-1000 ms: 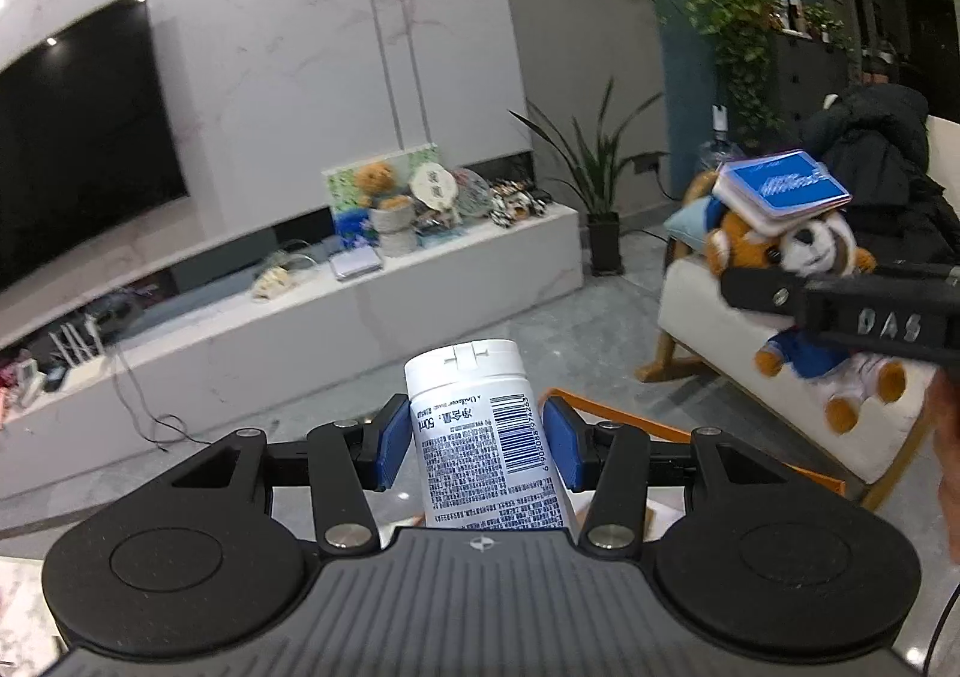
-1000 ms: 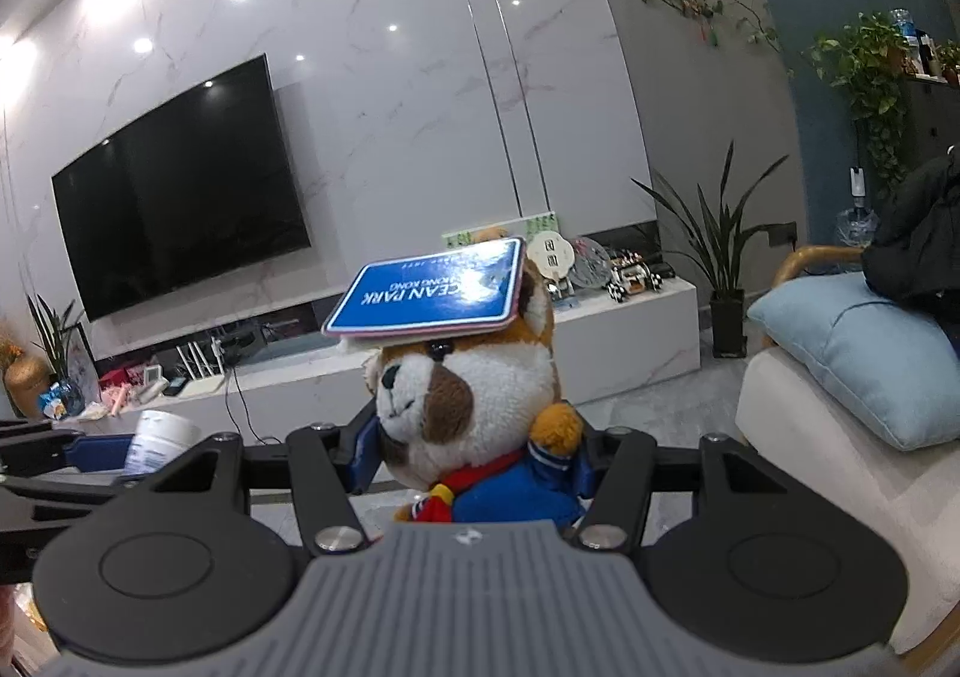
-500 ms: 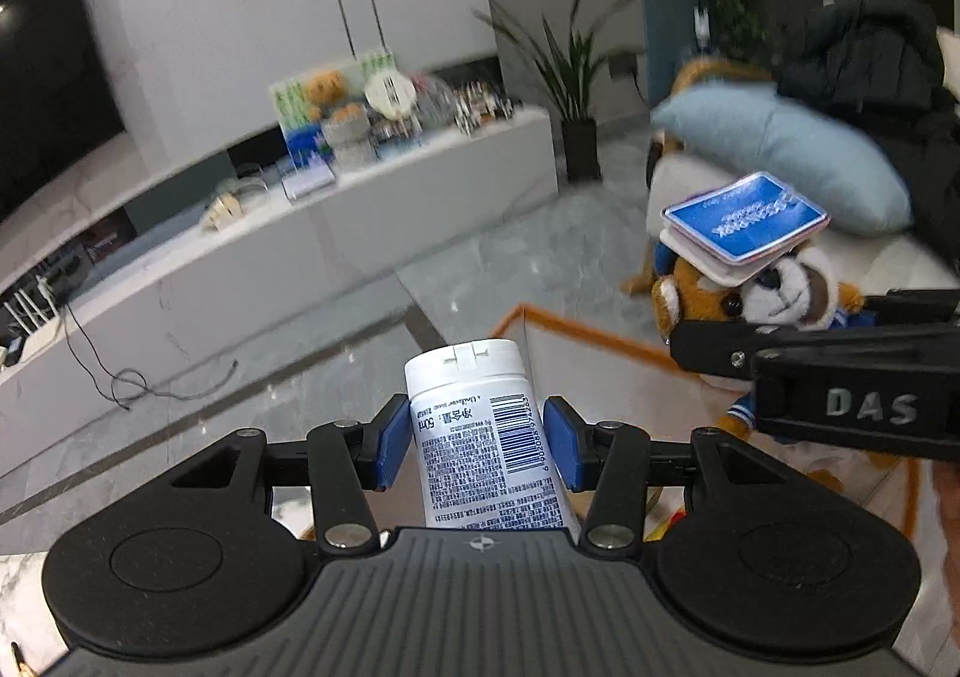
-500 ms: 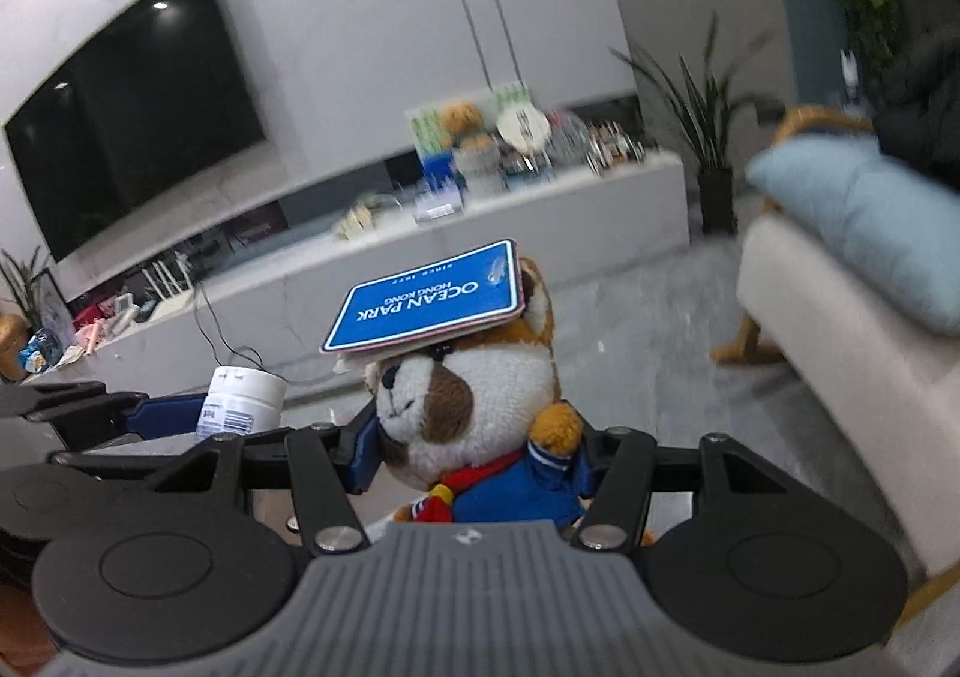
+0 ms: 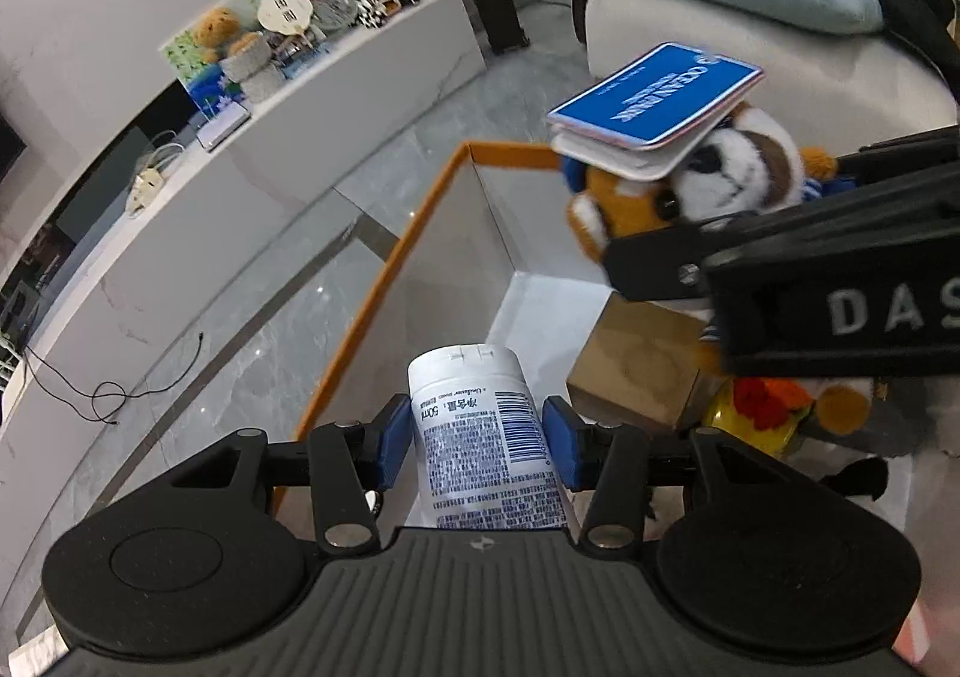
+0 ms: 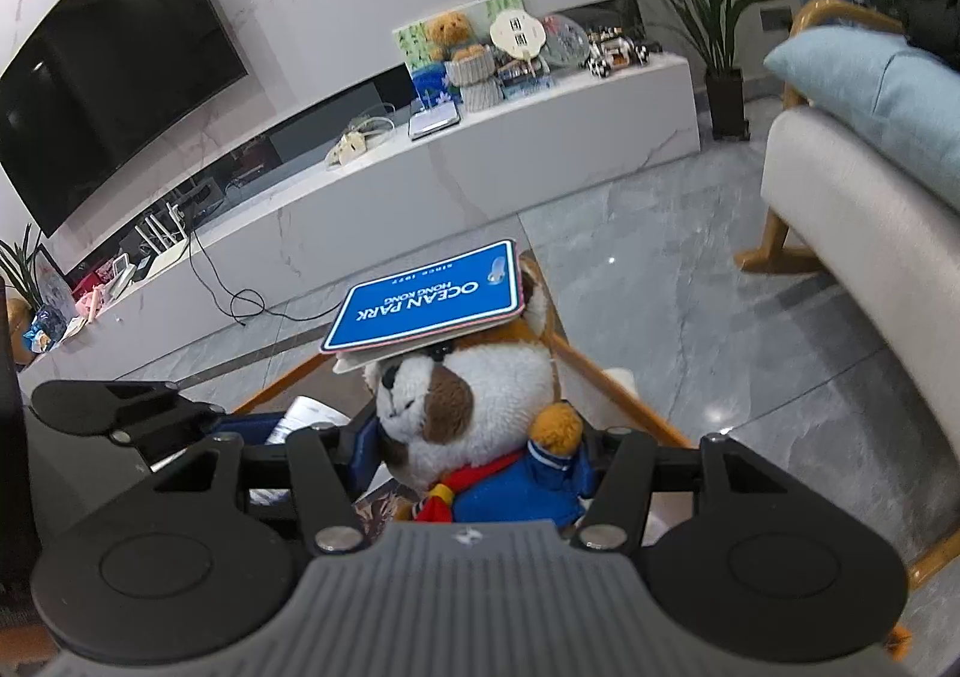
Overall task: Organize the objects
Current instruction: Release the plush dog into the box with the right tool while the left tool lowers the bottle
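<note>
The bottle [image 5: 480, 425] sits clamped in the left hand-held gripper [image 5: 477, 440] over the orange-rimmed box [image 5: 384, 281]; the plush [image 6: 480, 413], squeezed in the right hand-held gripper [image 6: 474, 461], hangs probably above it too. Lower each well inside before letting go, keeping clear of the carton [image 5: 636, 371].

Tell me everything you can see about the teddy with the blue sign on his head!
The plush toy is a fluffy orange, white and brown animal in a blue jacket and red scarf. A blue tag reading OCEAN PARK HONG KONG sits flat on its head. The right tool squeezes its body, holding it upright above the orange-rimmed box.
</note>
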Demonstrator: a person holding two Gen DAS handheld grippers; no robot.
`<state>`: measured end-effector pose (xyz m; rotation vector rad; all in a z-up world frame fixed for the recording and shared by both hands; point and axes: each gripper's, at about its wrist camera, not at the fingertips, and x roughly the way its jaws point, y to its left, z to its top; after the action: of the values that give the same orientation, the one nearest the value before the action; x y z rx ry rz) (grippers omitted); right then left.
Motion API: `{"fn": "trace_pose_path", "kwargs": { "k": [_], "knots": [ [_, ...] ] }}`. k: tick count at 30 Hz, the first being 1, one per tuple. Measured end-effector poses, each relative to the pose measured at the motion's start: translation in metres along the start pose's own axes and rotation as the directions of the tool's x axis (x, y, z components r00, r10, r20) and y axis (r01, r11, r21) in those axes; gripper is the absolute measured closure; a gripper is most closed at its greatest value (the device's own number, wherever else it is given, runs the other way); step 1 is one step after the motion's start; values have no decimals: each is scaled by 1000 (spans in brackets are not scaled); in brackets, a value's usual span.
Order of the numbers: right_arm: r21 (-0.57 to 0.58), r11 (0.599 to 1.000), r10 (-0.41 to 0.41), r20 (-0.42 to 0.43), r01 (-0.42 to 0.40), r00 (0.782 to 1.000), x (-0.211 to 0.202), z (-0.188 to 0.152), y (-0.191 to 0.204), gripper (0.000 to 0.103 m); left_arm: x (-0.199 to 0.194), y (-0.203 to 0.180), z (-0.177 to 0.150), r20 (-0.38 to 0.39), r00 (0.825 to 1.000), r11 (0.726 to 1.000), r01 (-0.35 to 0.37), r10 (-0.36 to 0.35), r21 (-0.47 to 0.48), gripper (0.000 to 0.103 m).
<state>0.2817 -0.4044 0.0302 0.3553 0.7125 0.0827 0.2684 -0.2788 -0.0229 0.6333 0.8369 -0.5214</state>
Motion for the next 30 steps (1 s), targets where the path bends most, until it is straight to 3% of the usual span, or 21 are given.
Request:
{"fn": "trace_pose_path", "kwargs": {
  "k": [8,13,15,17,18,20,26,28,30],
  "knots": [
    [84,997,4,-37,-1,999,26,-8,0,44,13,2,-3,-22,1000,1000,20,-20,5,48],
    [194,981,33,-45,-24,998,36,-12,-8,43,20,8,-4,-30,999,1000,29,-30,-11,48],
    [288,955,84,-19,-75,996,38,-14,-13,40,20,8,-6,-32,999,999,32,-33,-12,48],
    [427,891,148,50,-155,988,38,-17,-23,34,20,7,-8,-32,999,999,35,-36,-9,49],
    [476,858,173,84,-192,981,38,-19,-26,22,19,7,-9,-32,999,999,35,-36,-7,49],
    [511,830,198,105,-224,975,38,-18,-28,14,19,7,-11,-32,999,999,39,-39,-10,49],
    [444,877,174,59,-182,983,35,-13,-15,19,22,8,-11,-46,998,999,46,-46,-12,49],
    [426,892,159,17,-151,987,36,-12,-15,25,23,9,-10,-52,997,999,53,-53,-13,48],
    [397,912,127,-24,-107,992,36,-12,-13,38,22,8,-10,-45,998,998,53,-54,-14,46]
  ]
}}
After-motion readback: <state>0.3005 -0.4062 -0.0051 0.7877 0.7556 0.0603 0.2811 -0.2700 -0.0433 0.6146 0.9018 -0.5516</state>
